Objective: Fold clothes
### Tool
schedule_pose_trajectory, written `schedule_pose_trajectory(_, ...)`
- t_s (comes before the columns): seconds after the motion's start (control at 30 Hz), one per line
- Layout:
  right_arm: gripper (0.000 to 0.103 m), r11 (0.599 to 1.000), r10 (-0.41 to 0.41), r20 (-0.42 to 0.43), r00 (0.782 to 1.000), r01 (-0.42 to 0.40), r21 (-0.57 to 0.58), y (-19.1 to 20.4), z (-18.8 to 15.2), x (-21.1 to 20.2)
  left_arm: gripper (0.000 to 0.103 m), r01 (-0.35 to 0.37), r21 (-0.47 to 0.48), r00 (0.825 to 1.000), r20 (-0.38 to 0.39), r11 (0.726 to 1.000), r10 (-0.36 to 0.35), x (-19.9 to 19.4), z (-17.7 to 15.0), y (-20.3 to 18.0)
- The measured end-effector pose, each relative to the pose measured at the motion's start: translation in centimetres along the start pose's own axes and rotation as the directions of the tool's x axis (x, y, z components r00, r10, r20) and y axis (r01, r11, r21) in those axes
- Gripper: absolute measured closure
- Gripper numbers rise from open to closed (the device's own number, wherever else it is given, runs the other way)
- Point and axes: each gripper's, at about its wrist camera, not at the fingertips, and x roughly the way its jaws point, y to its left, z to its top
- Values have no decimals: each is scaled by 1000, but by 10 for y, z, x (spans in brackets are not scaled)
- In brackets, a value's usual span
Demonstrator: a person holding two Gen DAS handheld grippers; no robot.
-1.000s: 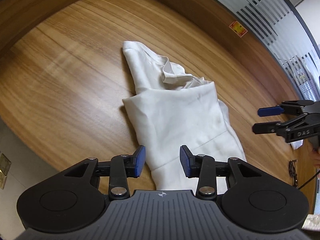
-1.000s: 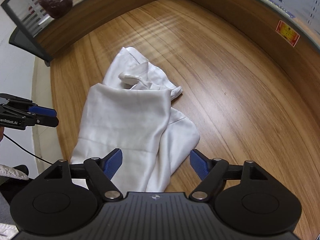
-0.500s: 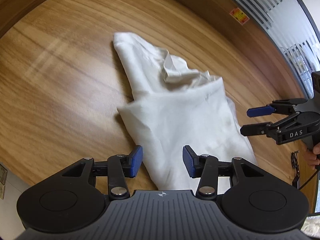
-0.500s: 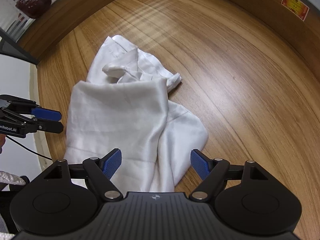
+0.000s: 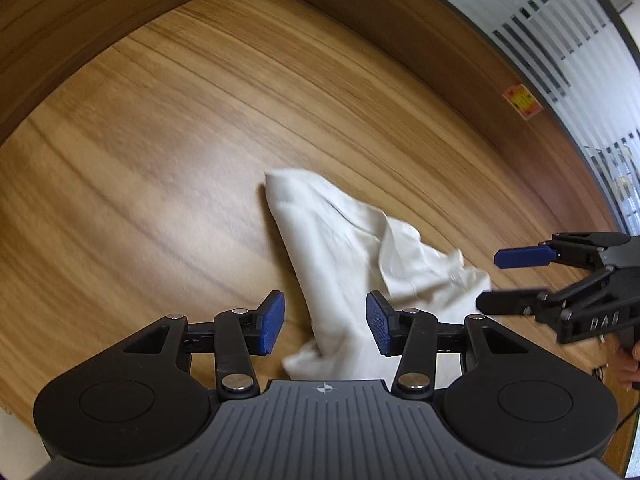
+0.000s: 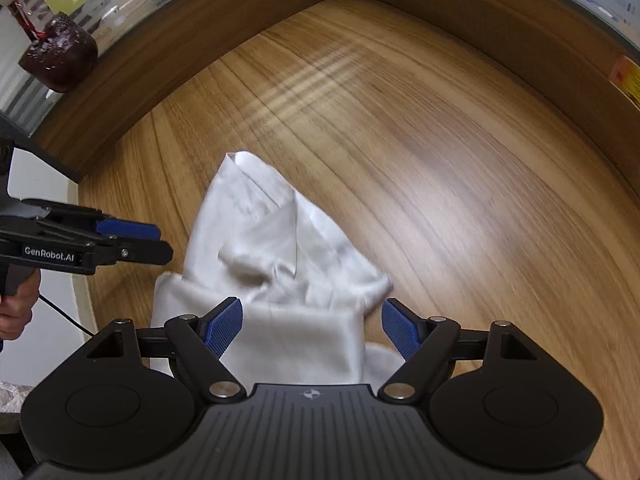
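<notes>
A white garment (image 5: 352, 252) lies partly folded and rumpled on the wooden table (image 5: 160, 160). My left gripper (image 5: 325, 328) is open above the garment's near left part, with cloth showing between its blue pads but not clamped. In the right wrist view the same garment (image 6: 280, 248) narrows to a point at the far end. My right gripper (image 6: 312, 328) is open wide over the folded near edge. The right gripper (image 5: 516, 280) also appears at the right of the left wrist view, and the left gripper (image 6: 156, 244) at the left of the right wrist view; each stands open.
A raised wooden rim (image 6: 240, 12) bounds the table's far side, with striped glass (image 5: 560, 40) behind it. A dark red object (image 6: 60, 56) sits on the ledge at the far left. An orange sticker (image 5: 522, 101) marks the rim. A hand (image 6: 16, 308) holds the left gripper's handle.
Both cameras have tilted up and pulled back, so the garment sits lower and nearer in each view. The left gripper's fingers stand slightly wider. The garment's shape looks unchanged.
</notes>
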Motion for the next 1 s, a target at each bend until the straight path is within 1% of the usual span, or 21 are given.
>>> schedule_pose_trajectory(0.17, 16, 1000, -10, -45, 999, 10, -20, 4, 15, 22, 55, -22, 6, 999, -27, 1000, 22, 13, 26, 5)
schedule_pose_trajectory(0.3, 15, 999, -25, -78, 997, 23, -27, 10, 21, 41, 55, -12, 3, 999, -31, 1000, 13, 21, 38, 9)
schedule_pose_trajectory(0.47, 15, 998, -51, -97, 994, 47, -41, 13, 28, 56, 55, 3, 1, 999, -39, 1000, -3, 33, 54, 12)
schedule_pose_trajectory(0.53, 16, 997, -57, -101, 993, 52, -49, 14, 30, 59, 55, 9, 0, 999, -42, 1000, -9, 37, 60, 14)
schedule_pose_trajectory(0.63, 21, 997, -63, -105, 992, 57, -59, 15, 31, 62, 55, 18, 0, 999, -48, 1000, -18, 44, 69, 15)
schedule_pose_trajectory(0.7, 30, 997, -59, -113, 992, 53, -55, 14, 30, 62, 56, 23, 6, 998, -52, 1000, -22, 47, 69, 14)
schedule_pose_trajectory(0.73, 32, 997, -57, -118, 991, 51, -51, 13, 30, 63, 56, 23, 7, 998, -53, 1000, -23, 49, 69, 14)
schedule_pose_trajectory(0.8, 45, 998, -51, -128, 990, 46, -43, 11, 29, 65, 57, 30, 8, 998, -57, 1000, -30, 52, 68, 13)
schedule_pose_trajectory(0.83, 48, 998, -46, -131, 990, 42, -38, 9, 28, 65, 57, 33, 7, 998, -58, 999, -33, 53, 68, 13)
schedule_pose_trajectory(0.87, 54, 999, -42, -131, 990, 38, -33, 8, 27, 65, 59, 37, 7, 998, -58, 999, -36, 55, 67, 12)
schedule_pose_trajectory(0.93, 65, 999, -35, -131, 991, 32, -24, 6, 25, 65, 72, 43, 15, 997, -57, 999, -42, 58, 65, 11)
schedule_pose_trajectory(0.97, 76, 999, -30, -130, 991, 28, -16, 5, 25, 65, 77, 42, 23, 998, -54, 999, -41, 59, 64, 11)
schedule_pose_trajectory(1.0, 84, 1000, -22, -130, 991, 21, -5, 4, 24, 64, 89, 41, 31, 998, -51, 999, -40, 61, 63, 11)
